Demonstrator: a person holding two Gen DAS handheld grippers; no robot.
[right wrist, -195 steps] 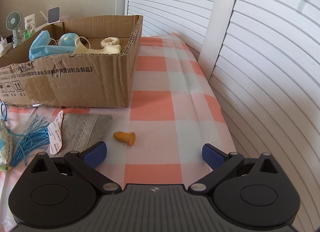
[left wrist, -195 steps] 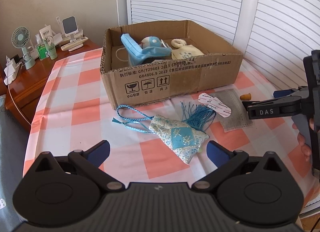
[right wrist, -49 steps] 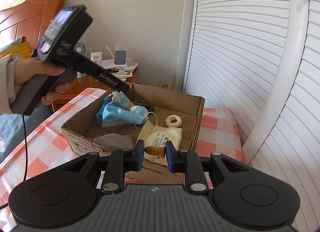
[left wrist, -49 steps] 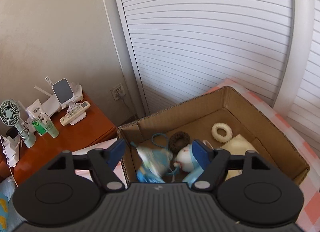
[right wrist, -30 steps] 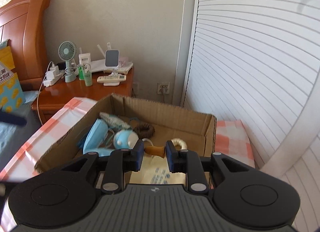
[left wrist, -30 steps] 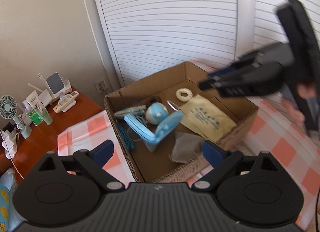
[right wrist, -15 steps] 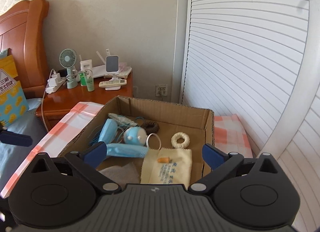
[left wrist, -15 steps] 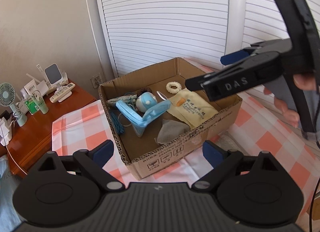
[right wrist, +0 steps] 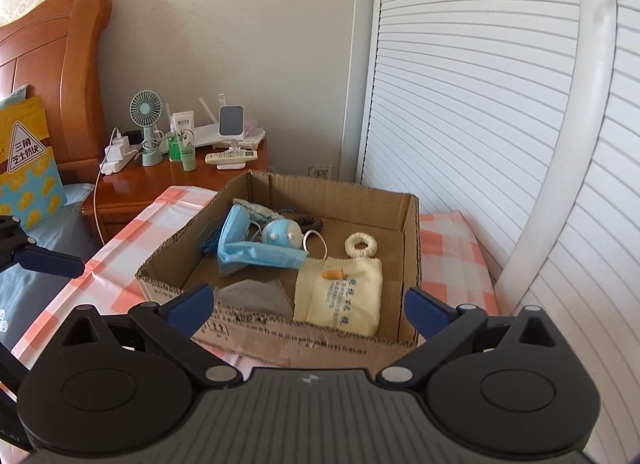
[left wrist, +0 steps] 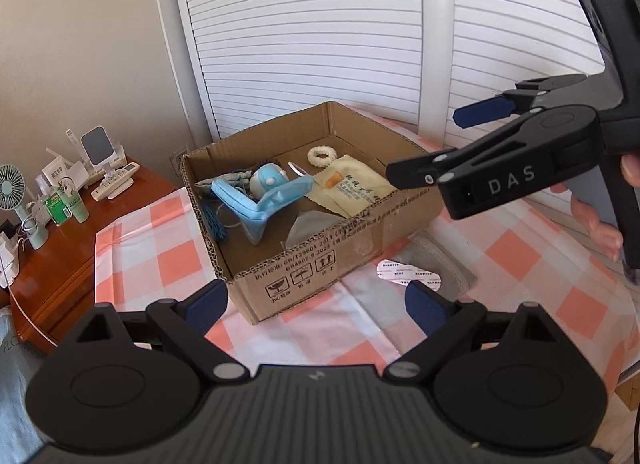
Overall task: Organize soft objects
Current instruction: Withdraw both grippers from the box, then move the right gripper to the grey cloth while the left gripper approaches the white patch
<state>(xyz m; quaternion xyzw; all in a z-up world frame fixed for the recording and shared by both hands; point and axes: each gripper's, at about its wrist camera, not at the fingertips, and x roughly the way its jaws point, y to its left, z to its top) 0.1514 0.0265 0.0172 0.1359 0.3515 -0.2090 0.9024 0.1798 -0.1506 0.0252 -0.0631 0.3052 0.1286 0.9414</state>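
Observation:
An open cardboard box (left wrist: 304,264) (right wrist: 304,338) stands on the checked tablecloth. In it lie a blue face mask (right wrist: 256,254), a round blue toy (right wrist: 282,234), a white ring (right wrist: 362,245), a grey cloth (right wrist: 256,296), a yellow cloth pouch (right wrist: 340,296) and on it an orange earplug (right wrist: 334,274) (left wrist: 333,181). A grey pouch (left wrist: 436,264) with a white sticker strip (left wrist: 408,274) lies on the table right of the box. My left gripper (left wrist: 316,306) is open and empty, in front of the box. My right gripper (right wrist: 306,308) is open and empty above the box's near wall.
A wooden nightstand (right wrist: 176,180) with a small fan (right wrist: 146,120), bottles, chargers and a remote stands left of the table. White louvred doors (right wrist: 460,104) run behind and to the right. A bed headboard (right wrist: 48,76) is at far left.
My right gripper opened and let the orange earplug drop onto the yellow pouch in the box, then drew back. My left gripper also drew back from the box.

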